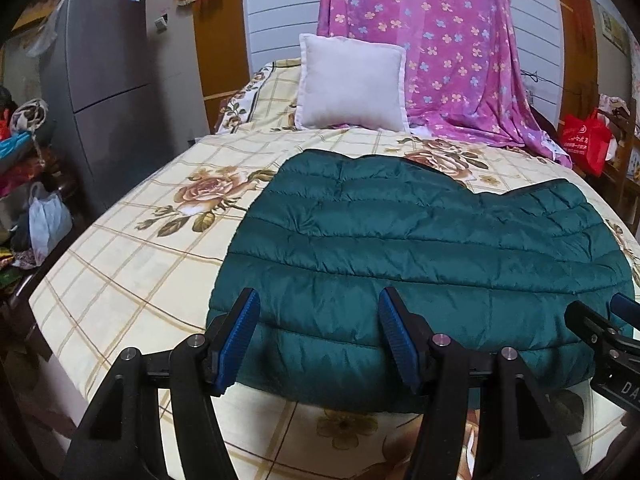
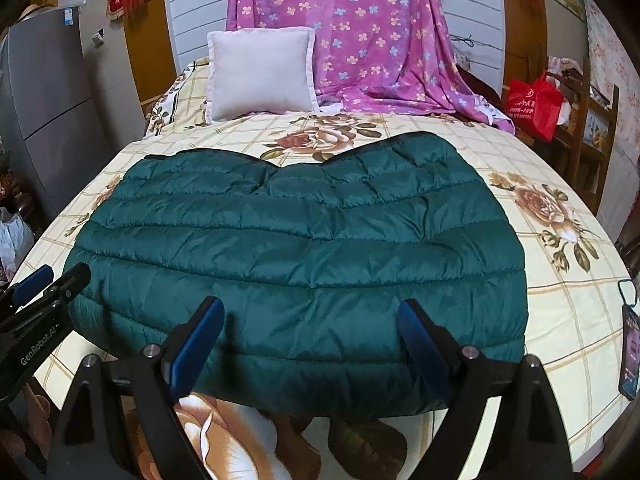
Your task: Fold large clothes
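The teal quilted down jacket (image 2: 296, 256) lies flat across the middle of the frame on the cream rose-print bed (image 2: 560, 320), already folded into a broad pad. My left gripper (image 1: 318, 332) and right gripper (image 2: 310, 344) hover at its near edge, fingers released and empty. I'd pinch both near corners evenly, then lift together so the padding doesn't slide.

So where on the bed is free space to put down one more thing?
Bare sheet lies left of the green jacket, toward the fridge. Another strip lies on its right, before the phone. The head end is crowded: white pillow and pink cloth.
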`<state>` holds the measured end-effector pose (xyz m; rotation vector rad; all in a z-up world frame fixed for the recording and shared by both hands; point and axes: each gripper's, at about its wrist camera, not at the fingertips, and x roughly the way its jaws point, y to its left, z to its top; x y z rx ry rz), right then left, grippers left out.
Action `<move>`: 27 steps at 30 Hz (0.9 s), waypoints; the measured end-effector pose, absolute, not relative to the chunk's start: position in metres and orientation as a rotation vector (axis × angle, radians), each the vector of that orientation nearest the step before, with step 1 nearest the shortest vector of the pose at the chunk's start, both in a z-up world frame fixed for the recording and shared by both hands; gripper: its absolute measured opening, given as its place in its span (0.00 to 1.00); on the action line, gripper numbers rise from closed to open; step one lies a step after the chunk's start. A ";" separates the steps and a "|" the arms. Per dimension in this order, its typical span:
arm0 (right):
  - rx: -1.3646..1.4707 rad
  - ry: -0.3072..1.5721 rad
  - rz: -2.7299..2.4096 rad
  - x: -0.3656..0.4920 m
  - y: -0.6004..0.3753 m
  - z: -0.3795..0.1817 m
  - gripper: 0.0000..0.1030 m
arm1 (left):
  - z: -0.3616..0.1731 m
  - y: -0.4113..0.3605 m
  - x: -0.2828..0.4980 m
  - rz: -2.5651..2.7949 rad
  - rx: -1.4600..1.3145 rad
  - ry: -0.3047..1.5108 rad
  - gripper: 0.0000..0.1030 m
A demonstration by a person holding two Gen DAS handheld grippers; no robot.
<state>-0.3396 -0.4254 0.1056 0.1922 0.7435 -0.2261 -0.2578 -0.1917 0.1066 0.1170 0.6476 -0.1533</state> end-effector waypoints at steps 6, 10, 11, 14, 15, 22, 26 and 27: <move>0.192 0.746 -0.222 -0.339 -0.425 0.103 0.89 | 0.109 -0.194 -0.261 -0.146 0.136 0.612 0.43; 0.192 0.751 -0.216 -0.337 -0.424 0.101 0.89 | 0.109 -0.195 -0.262 -0.146 0.135 0.614 0.43; 0.194 0.752 -0.215 -0.337 -0.424 0.101 0.89 | 0.109 -0.195 -0.262 -0.147 0.137 0.615 0.43; 0.198 0.755 -0.214 -0.336 -0.425 0.099 0.89 | 0.107 -0.197 -0.261 -0.149 0.136 0.621 0.43; 0.199 0.755 -0.214 -0.336 -0.425 0.099 0.89 | 0.107 -0.197 -0.261 -0.151 0.134 0.623 0.43; 0.198 0.757 -0.215 -0.335 -0.426 0.098 0.89 | 0.104 -0.200 -0.258 -0.159 0.137 0.627 0.43; 0.200 0.758 -0.215 -0.334 -0.427 0.098 0.89 | 0.104 -0.200 -0.258 -0.158 0.134 0.628 0.43; 0.199 0.758 -0.215 -0.334 -0.427 0.098 0.89 | 0.104 -0.200 -0.258 -0.158 0.137 0.628 0.43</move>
